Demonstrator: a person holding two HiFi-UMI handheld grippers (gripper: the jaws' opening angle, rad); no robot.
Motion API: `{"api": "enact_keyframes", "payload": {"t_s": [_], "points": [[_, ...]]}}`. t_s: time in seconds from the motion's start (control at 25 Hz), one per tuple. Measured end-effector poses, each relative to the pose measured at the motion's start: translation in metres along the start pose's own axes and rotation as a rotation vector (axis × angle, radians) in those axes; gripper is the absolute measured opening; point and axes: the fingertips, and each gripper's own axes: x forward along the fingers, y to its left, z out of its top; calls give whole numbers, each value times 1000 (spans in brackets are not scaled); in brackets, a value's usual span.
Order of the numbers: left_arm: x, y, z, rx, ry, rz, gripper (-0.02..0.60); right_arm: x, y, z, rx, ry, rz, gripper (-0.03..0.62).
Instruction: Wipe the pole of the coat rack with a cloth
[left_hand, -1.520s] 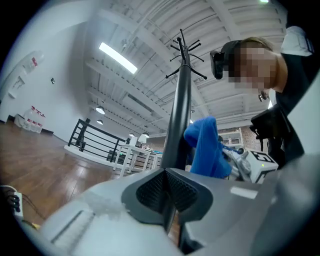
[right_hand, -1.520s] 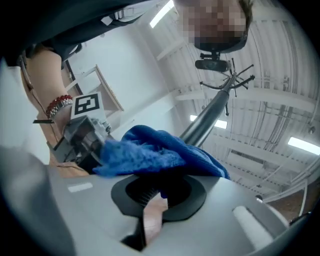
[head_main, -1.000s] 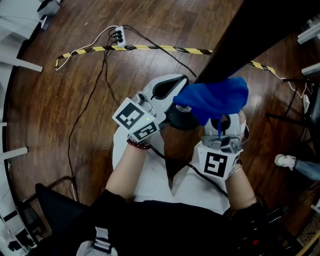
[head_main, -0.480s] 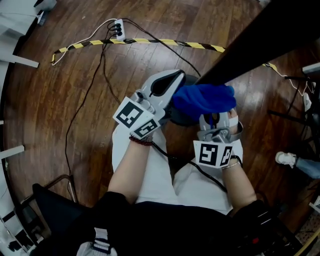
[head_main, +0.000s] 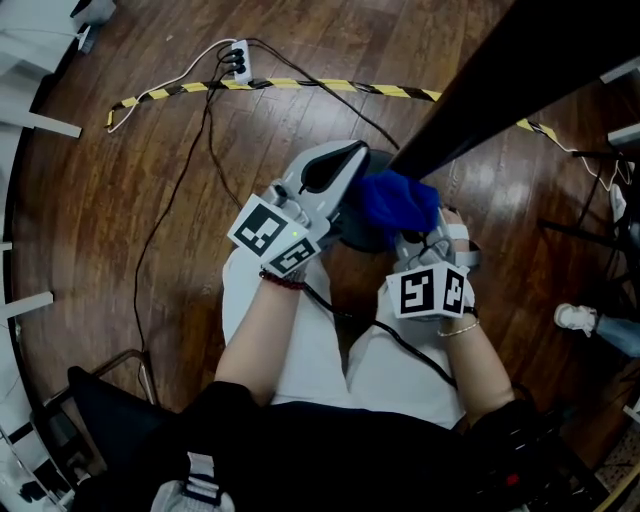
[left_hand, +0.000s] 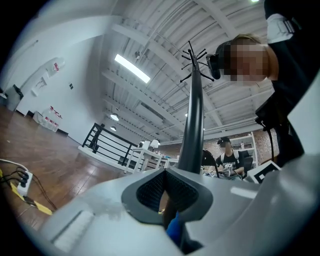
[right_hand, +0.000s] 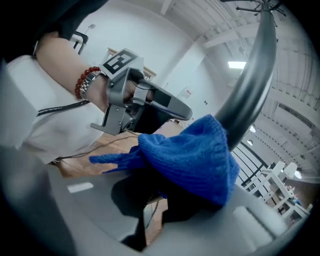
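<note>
The dark coat rack pole slants from the upper right down to the middle of the head view. A blue knitted cloth is bunched against its lower part. My right gripper is shut on this cloth and presses it to the pole. From the left, my left gripper reaches the same low part of the pole. Its jaws stand closed around the pole, which rises to the hooks at the top. A bit of blue cloth shows below them.
A power strip, cables and yellow-black tape lie on the wooden floor beyond the rack. A shoe shows at the right edge. White furniture legs stand at the left. A black railing and a seated person are far off.
My right gripper has slid the blue cloth down the pole toward its base and closer to the left gripper. The left gripper has stayed in place.
</note>
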Motion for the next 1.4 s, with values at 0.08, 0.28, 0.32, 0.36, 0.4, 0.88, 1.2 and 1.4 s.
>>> {"api": "enact_keyframes", "payload": {"t_s": [0.08, 0.28, 0.32, 0.36, 0.4, 0.88, 1.2, 1.4], "points": [[1, 3, 0, -3, -10, 13, 5, 2, 3, -4, 20, 11, 14, 20], [9, 0, 0, 37, -9, 1, 5, 10, 12, -15, 41, 31, 51, 20], [10, -1, -1, 47, 0, -7, 5, 13, 14, -18, 39, 38, 63, 20], [10, -2, -2, 56, 10, -13, 5, 16, 16, -21, 34, 44, 76, 20], [9, -2, -3, 60, 17, -17, 5, 19, 18, -25, 27, 51, 91, 20], [2, 1, 2, 22, 2, -8, 5, 46, 55, -86, 178, 113, 423, 20], [-3, -7, -3, 20, 34, -27, 5, 73, 83, -133, 300, 195, 608, 20], [-2, -11, -2, -12, 29, -31, 5, 90, 103, -163, 439, 208, 678, 20]]}}
